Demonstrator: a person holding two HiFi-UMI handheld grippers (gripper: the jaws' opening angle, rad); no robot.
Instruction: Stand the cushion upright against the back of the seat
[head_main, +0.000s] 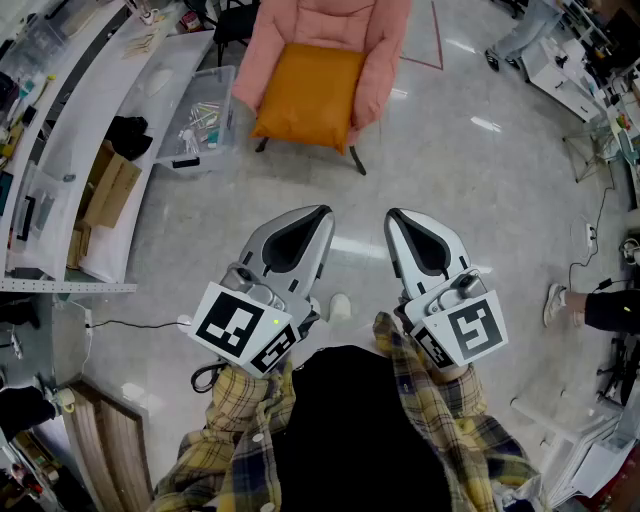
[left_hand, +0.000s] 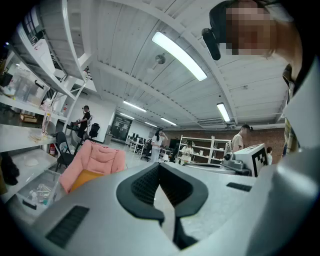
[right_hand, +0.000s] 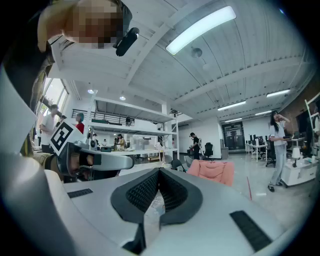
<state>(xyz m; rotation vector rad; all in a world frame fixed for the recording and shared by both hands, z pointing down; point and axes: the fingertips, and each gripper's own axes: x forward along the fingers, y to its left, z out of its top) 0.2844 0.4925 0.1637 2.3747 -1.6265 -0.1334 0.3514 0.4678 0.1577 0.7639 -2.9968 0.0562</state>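
My left gripper and right gripper are both shut tight on nothing, near me, and the orange cushion lies on the pink chair far ahead, its top cut off.

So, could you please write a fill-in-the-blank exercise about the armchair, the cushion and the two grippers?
1. The orange cushion lies on the seat of the ____ armchair.
2. The jaws of the left gripper and of the right gripper are both ____.
3. In the head view, the clear bin stands to the ____ of the armchair.
Missing words: pink; shut; left.
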